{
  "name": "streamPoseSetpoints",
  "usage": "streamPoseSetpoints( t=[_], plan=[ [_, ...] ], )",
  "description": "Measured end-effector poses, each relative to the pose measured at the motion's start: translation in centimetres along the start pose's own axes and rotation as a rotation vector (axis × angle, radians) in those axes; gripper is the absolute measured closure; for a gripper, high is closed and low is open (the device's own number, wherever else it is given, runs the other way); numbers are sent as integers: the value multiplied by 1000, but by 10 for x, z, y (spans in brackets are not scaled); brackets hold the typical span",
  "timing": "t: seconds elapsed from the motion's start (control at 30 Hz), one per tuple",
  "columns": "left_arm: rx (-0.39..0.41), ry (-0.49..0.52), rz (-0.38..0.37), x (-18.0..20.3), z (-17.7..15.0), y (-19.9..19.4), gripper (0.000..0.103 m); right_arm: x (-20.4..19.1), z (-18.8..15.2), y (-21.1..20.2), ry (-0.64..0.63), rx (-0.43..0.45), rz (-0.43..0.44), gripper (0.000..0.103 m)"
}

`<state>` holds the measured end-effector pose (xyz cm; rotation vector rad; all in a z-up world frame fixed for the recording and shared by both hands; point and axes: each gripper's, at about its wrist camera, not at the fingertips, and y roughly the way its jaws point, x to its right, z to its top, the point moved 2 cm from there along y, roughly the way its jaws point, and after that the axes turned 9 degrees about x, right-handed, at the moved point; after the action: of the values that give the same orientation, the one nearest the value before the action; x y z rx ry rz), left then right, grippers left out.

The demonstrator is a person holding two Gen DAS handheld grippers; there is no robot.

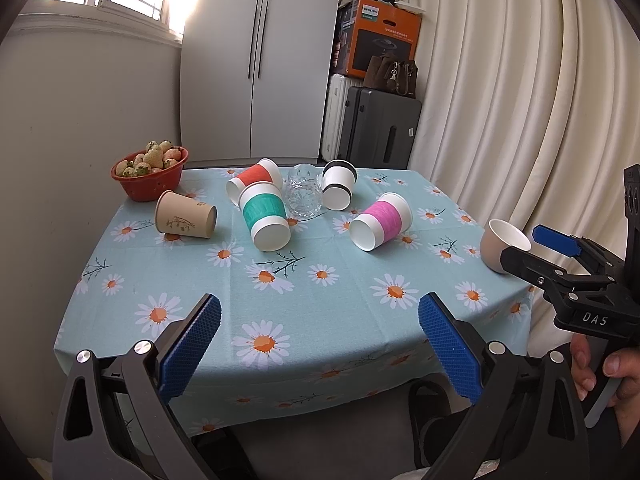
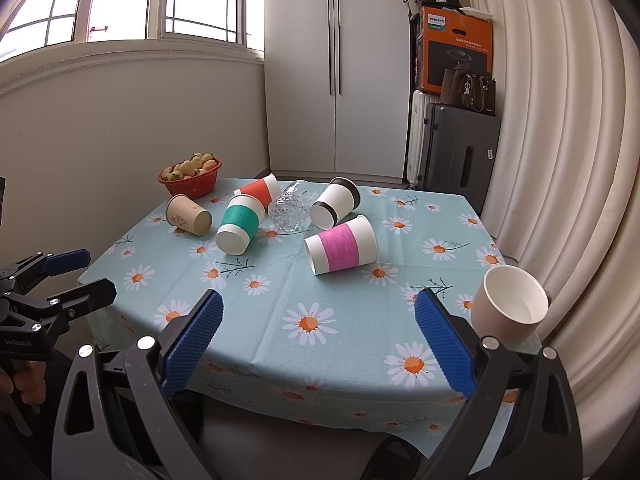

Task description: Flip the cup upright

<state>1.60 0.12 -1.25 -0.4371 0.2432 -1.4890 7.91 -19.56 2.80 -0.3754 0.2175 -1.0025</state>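
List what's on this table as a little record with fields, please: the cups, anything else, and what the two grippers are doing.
upright cups: beige cup, near right corner
cups on their side: pink-banded, green-banded, red-banded, black-banded, brown paper
glass tumbler: on its side
bowl of strawberries: far left
left gripper: open, empty
right gripper: open, empty

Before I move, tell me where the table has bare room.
Free: the near half of the tablecloth, from the pink-banded cup to the front edge, left of the upright beige cup. Crowded: the far half, where the green-banded cup, glass and strawberry bowl cluster.
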Motion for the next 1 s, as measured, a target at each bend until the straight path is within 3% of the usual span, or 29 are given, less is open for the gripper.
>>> streamPoseSetpoints(
  t=[1.0],
  plan=[
    [-5, 2, -1, 0, -2, 2, 6, -2, -1, 2, -1, -11, -5, 7]
  ],
)
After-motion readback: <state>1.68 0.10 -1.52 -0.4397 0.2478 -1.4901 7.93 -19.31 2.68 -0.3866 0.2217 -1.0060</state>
